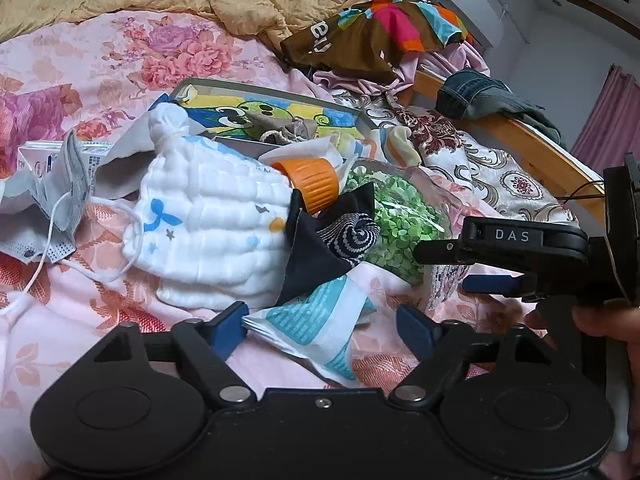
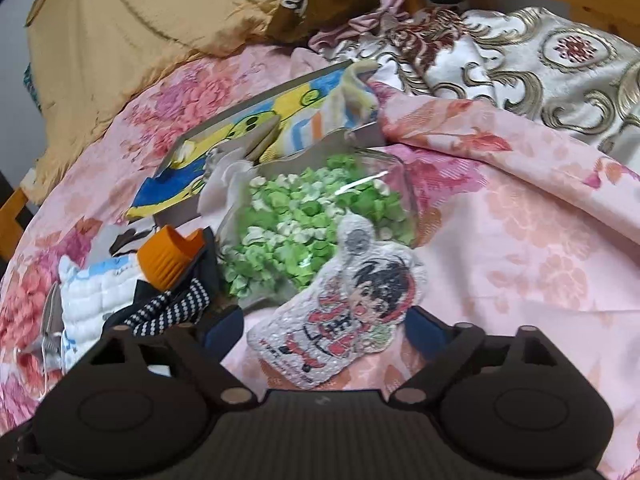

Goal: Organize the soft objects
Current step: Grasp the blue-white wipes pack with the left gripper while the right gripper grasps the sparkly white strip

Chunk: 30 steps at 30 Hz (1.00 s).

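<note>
Both tongs reach low and level over the pink floral bed sheet [image 2: 520, 216]. One blue-and-white soft packet [image 1: 316, 320] lies between the wide-open left tongs [image 1: 324, 322], untouched. One sparkly cartoon-figure patch [image 2: 344, 312] lies between the wide-open right tongs [image 2: 324, 330]; contact unclear. One white quilted cloth bundle [image 1: 208, 220] sits ahead-left.

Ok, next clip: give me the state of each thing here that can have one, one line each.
left gripper: open, a blue-and-white packet between its fingers, not clamped.
right gripper: open, a cartoon-print pouch between its fingers.
jar: lying on its side, full of green pieces, orange cap on.
shallow box: open, cartoon towel inside.
white baby hat: lying flat, top knotted.
face mask: crumpled, loops loose.
</note>
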Motion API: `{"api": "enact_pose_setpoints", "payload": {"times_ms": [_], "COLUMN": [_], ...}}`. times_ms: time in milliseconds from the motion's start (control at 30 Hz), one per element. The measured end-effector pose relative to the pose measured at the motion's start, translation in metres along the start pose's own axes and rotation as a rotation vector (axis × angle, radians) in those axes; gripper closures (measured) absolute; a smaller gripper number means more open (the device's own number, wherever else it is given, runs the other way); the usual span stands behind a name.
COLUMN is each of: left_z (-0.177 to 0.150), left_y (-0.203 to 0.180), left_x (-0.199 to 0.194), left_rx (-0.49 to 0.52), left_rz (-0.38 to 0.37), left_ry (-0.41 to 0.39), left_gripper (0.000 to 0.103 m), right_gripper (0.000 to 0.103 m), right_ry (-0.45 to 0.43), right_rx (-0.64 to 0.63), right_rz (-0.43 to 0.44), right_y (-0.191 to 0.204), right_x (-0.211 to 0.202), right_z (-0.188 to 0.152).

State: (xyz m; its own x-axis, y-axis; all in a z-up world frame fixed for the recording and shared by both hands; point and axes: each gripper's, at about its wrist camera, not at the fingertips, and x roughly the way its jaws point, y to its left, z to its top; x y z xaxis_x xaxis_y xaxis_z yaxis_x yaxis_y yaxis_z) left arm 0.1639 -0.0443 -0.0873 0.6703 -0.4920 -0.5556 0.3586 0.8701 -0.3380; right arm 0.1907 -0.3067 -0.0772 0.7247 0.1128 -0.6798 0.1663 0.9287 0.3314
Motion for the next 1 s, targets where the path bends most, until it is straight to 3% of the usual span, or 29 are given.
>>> {"api": "enact_pose_setpoints", "payload": {"times_ms": [200,467,800,1000], "left_z": [-0.002,-0.005,-0.010,-0.013], "left_y": [0.001,-0.001,-0.007,-0.007], "left_x": [-0.003,-0.006,-0.006,-0.006], "left_rx": [-0.020,-0.024,-0.001,-0.002], "left_rz": [-0.003,-0.020,-0.042,-0.052], "left_ry": [0.010,0.004,0.004,0.004], "left_gripper": [0.047,0.048,0.050,0.050], "right_gripper": [0.022,0.035,0.065,0.067], "right_ry": [0.037,0.069,0.096,0.110], "right_rx": [0.037,0.068,0.099,0.102], "right_rz": [0.013,0.035,0.082,0.076], "right_y": [-0.005,-0.006,-0.005,-0.004], "right_x": [-0.001,-0.010,-0.015,-0.015], "right_z": [-0.003,-0.010,-0.015,-0.018]}}
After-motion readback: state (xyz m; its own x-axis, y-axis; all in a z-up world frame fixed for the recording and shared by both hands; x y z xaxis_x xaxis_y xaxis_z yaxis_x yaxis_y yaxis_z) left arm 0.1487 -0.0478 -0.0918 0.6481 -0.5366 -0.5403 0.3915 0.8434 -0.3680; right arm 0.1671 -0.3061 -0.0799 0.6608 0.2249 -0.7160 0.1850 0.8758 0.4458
